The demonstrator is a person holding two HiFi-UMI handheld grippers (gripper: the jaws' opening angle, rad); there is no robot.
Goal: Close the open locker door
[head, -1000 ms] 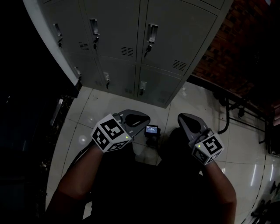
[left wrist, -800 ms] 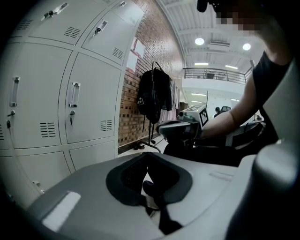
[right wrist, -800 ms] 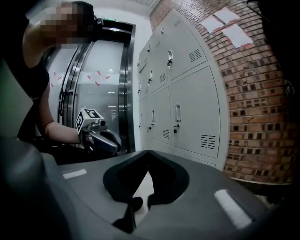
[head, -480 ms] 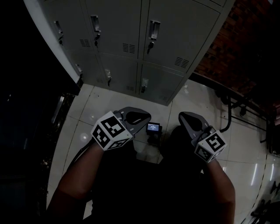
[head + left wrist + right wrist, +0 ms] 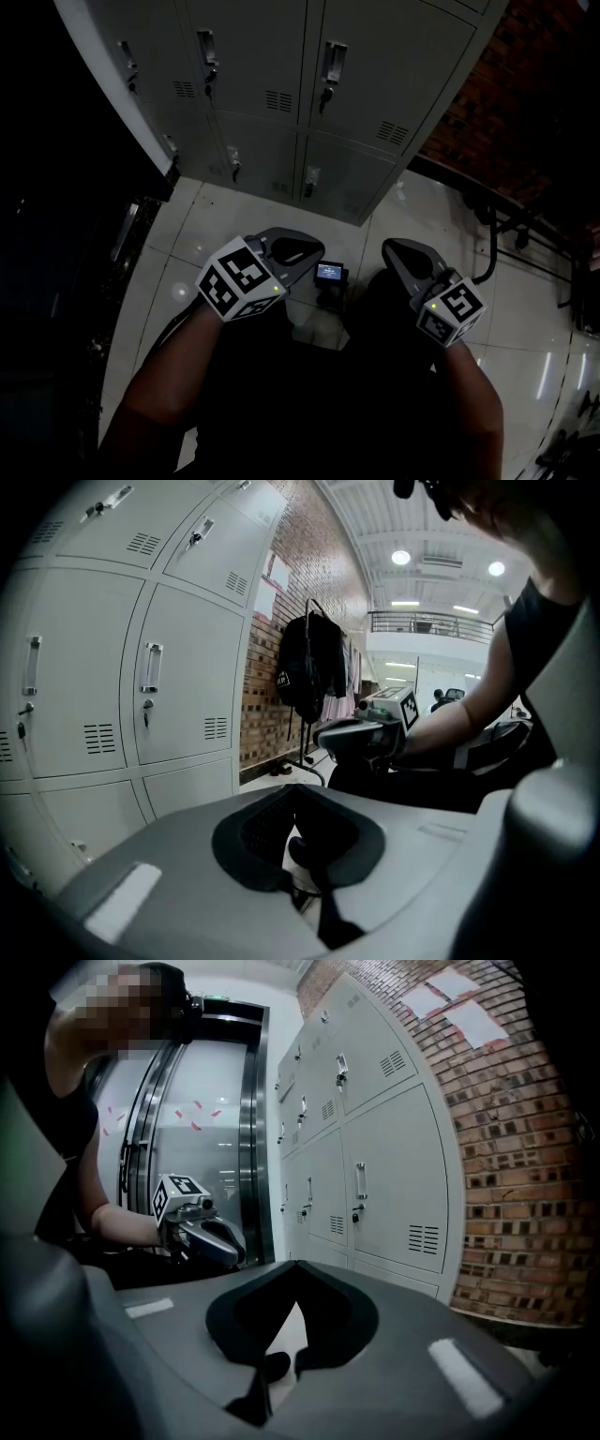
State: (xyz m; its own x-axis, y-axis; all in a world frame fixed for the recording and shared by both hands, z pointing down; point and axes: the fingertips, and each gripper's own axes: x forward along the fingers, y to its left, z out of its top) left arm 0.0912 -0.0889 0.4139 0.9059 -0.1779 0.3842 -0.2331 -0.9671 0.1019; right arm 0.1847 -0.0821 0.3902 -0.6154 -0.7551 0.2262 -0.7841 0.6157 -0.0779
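Observation:
A bank of grey lockers point(image 5: 281, 84) stands ahead; every door I can see, each with a handle and key lock point(image 5: 332, 61), sits flush and closed. My left gripper point(image 5: 314, 253) and right gripper point(image 5: 392, 248) hover side by side at waist height, well short of the lockers, touching nothing. In the left gripper view the left gripper point(image 5: 298, 787) has its tips together and nothing between them. The right gripper point(image 5: 298, 1265) looks the same in its own view, with the lockers point(image 5: 375, 1157) to its right.
White tiled floor point(image 5: 197, 234) lies between me and the lockers. A small device with a lit screen point(image 5: 326, 274) sits on the floor between the grippers. A brick wall point(image 5: 525, 94) and a black rack base point(image 5: 487, 244) are right; dark clothes hang on a stand point(image 5: 309, 667).
The head view has tilted slightly, so the lockers sit a little lower in frame. Both grippers stay almost where they were; the right one's marker cube has turned a bit.

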